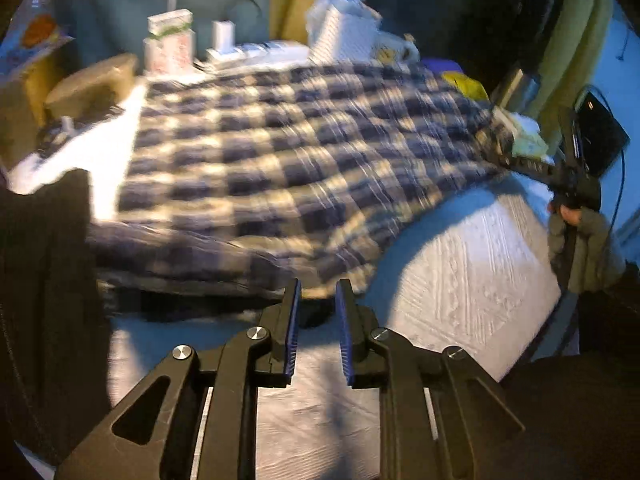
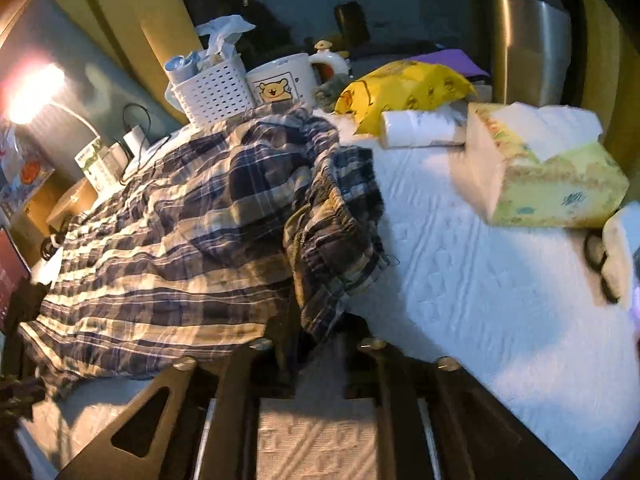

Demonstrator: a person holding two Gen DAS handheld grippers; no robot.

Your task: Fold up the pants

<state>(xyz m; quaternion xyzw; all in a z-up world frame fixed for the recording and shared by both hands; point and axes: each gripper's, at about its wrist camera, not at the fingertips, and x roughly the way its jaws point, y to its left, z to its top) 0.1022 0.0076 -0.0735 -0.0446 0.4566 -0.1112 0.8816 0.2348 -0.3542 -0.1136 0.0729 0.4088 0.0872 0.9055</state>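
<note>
Blue and cream plaid pants (image 1: 280, 168) lie spread over a white textured table cover (image 1: 472, 264). My left gripper (image 1: 318, 300) is open, its blue pads either side of the near edge of the cloth, holding nothing. In the left wrist view my right gripper (image 1: 508, 160) reaches the far right corner of the pants, which lifts toward it. In the right wrist view the pants (image 2: 180, 232) bunch at the waistband (image 2: 340, 240) and drape over my right gripper (image 2: 316, 344), hiding its fingertips; the cloth looks pinched there.
At the back stand a white basket (image 2: 212, 92), a bear mug (image 2: 280, 80), a yellow bag (image 2: 404, 88), a paper roll (image 2: 420, 128) and a tissue box (image 2: 548, 168). A steel canister (image 2: 532, 40) is behind. A lamp (image 2: 32, 96) glows at left. Small boxes (image 1: 168, 44) stand far left.
</note>
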